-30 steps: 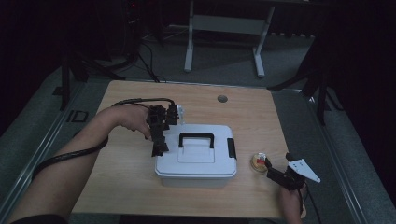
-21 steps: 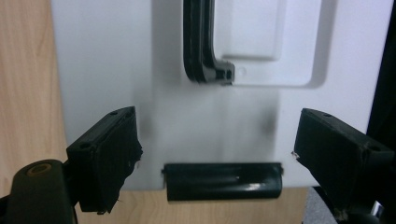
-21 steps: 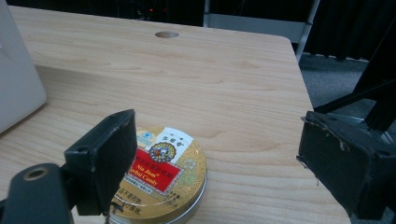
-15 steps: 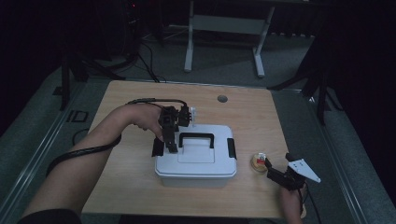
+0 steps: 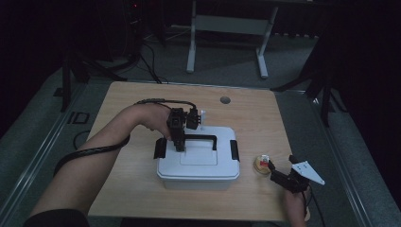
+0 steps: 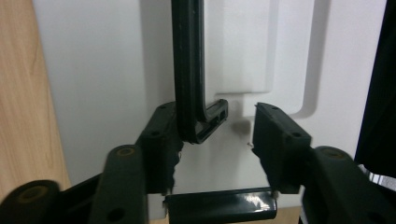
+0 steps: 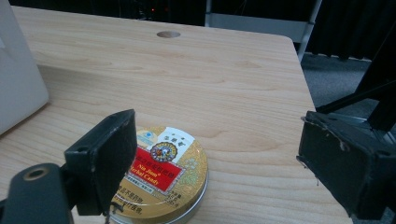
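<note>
Left arm: forearm comes in from the lower left and crosses the bench (image 5: 123, 189) on a slant, wrist bent so the left tool (image 5: 179, 142) points down onto the box lid (image 5: 198, 158).
Left tool: jaws have just been closing, with the corner of the black handle (image 6: 194, 93) between them; one pad lies against the handle's outer side, the other stands apart from it, so nothing is clamped.
Right hand: low at the bench's near right corner, holding the right tool (image 5: 276, 174) level and aimed at the tin (image 5: 261, 163).
Right tool: released, jaws wide; the tin sits between them, untouched.
White box (image 5: 198, 172): mid-bench, lid on, black latches at both ends, handle lying flat; contents hidden.
Tin: round, gold, red label, lid on, just right of the box.
</note>
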`<state>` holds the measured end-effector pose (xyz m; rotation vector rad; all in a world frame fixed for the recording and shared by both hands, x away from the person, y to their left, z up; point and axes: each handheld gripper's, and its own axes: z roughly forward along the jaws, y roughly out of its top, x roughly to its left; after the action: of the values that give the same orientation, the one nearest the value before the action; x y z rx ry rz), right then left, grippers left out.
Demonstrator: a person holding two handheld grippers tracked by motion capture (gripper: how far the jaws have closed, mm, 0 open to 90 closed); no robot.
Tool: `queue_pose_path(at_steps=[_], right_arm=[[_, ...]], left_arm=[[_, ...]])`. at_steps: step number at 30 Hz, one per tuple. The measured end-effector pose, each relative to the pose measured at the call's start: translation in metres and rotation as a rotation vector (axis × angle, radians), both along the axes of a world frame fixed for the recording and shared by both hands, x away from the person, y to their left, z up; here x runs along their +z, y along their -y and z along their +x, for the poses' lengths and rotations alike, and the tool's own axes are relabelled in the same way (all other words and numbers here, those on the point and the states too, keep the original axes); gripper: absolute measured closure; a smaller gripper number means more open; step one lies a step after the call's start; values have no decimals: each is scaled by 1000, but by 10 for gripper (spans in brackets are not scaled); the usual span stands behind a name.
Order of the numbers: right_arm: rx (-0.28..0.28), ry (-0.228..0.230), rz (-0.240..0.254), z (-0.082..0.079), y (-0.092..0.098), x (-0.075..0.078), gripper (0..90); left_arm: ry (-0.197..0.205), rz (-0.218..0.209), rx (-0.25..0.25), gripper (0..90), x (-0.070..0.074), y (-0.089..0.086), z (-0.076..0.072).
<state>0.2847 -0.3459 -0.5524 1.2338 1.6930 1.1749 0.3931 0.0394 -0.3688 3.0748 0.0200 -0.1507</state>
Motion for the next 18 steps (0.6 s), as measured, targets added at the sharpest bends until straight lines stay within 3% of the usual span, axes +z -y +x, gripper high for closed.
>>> queue_pose_path(at_steps=[8, 10, 18], right_arm=[[1, -1, -2, 0, 0, 0, 113], [1, -2, -3, 0, 0, 0, 113], [3, -7, -7, 1, 0, 0, 113]], left_arm=[[-30, 34, 28, 664, -1, 7, 1], [-40, 38, 26, 736, -2, 8, 1], [-21, 41, 41, 829, -2, 9, -3]])
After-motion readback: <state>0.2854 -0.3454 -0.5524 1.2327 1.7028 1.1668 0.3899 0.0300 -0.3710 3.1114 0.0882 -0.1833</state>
